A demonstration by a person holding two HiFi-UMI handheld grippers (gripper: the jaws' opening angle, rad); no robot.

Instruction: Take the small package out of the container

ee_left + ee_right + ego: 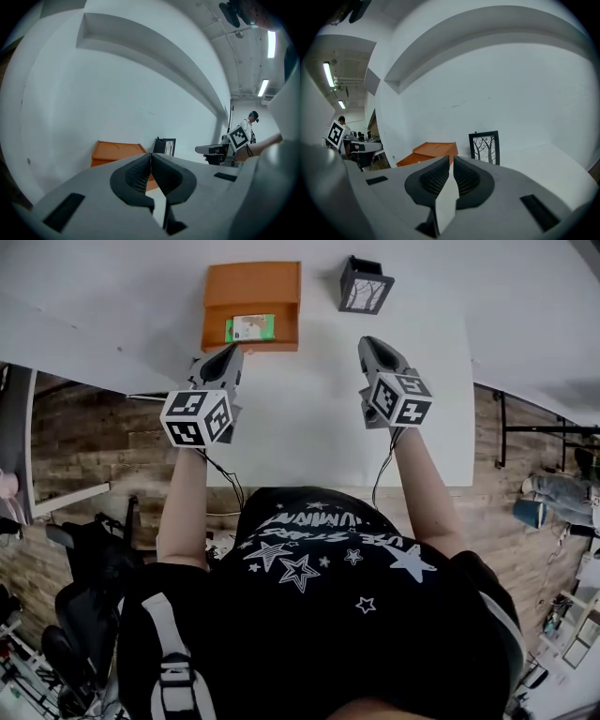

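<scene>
Two grippers hang over the white counter, and neither one holds anything. The left gripper has its jaws pressed together, with nothing between them. The right gripper has its jaws all but together, with only a thin slit and nothing in it. An open orange box-shaped container sits by the far edge of the counter, just ahead of the left gripper. The small green package lies inside it, in the part nearest the person. A black picture frame with bare trees stands near the far edge too, ahead of the right gripper. The job looks to be at its start: the reach for the package. The left gripper seems best placed. It would need to open its jaws, go forward and down into the container, and close on the package.
</scene>
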